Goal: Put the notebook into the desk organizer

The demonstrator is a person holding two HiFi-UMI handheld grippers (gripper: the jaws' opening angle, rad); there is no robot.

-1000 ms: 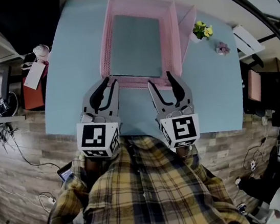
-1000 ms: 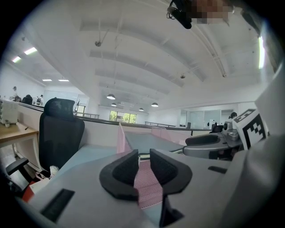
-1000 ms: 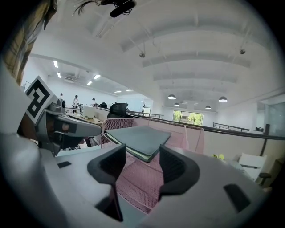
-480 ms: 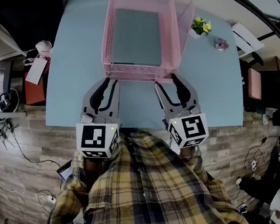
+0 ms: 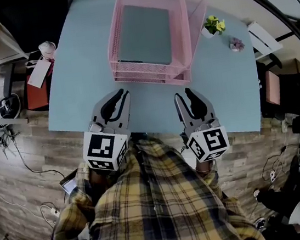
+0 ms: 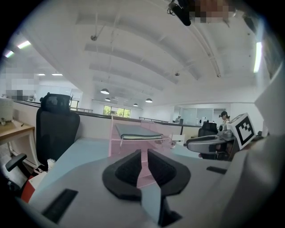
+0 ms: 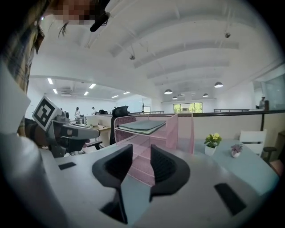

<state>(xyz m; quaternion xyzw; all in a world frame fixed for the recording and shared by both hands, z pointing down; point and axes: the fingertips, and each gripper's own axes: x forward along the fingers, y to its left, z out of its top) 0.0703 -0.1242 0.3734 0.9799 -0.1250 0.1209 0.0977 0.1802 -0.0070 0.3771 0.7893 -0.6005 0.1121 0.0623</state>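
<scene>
Both grippers have drawn back down the frame from the pink tray, their fingers closing as they went. At lower centre, the left gripper (image 5: 121,95) shows a narrow gap and the right gripper (image 5: 184,93) a wider one, with nothing between either pair. Bare worktop (image 5: 78,82) separates them from the desk organizer (image 5: 149,77). The notebook (image 5: 145,34) lies flat in its top tier, long axis running up-frame, about equally far from both, so the task looks finished.

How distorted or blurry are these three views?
Head view: fisheye bows the table edges; even light, sharp. Left gripper view: black round vignette, notebook crisp. Right gripper view: same vignette, pink organizer sharp, ceiling lamps bright without flare.
</scene>
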